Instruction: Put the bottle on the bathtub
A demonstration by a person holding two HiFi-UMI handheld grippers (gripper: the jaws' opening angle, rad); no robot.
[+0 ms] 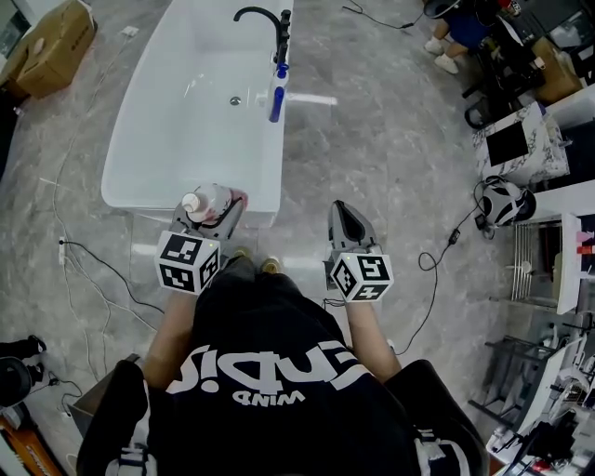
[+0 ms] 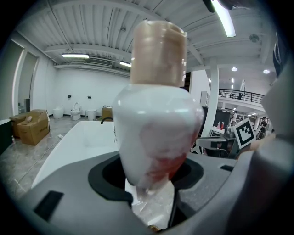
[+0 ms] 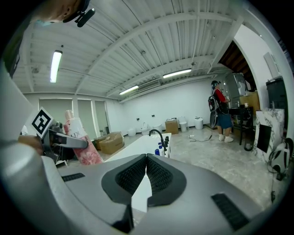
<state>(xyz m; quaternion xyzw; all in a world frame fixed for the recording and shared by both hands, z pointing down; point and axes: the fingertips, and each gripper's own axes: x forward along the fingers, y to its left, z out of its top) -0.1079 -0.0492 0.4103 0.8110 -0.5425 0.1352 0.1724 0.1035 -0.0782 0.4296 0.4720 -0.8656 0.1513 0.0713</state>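
Note:
A white and pink bottle with a pale cap stands upright in my left gripper, which is shut on it just over the near end of the white bathtub. In the left gripper view the bottle fills the middle, held between the grey jaws, with the bathtub stretching away behind it. My right gripper is shut with nothing in it, hanging over the grey floor to the right of the tub. From the right gripper view the bottle shows at the left and the bathtub lies ahead.
A black tap and a blue bottle stand on the tub's right rim. Cardboard boxes lie at far left. Cables run over the floor. Benches, a helmet and equipment crowd the right side; a person stands far off.

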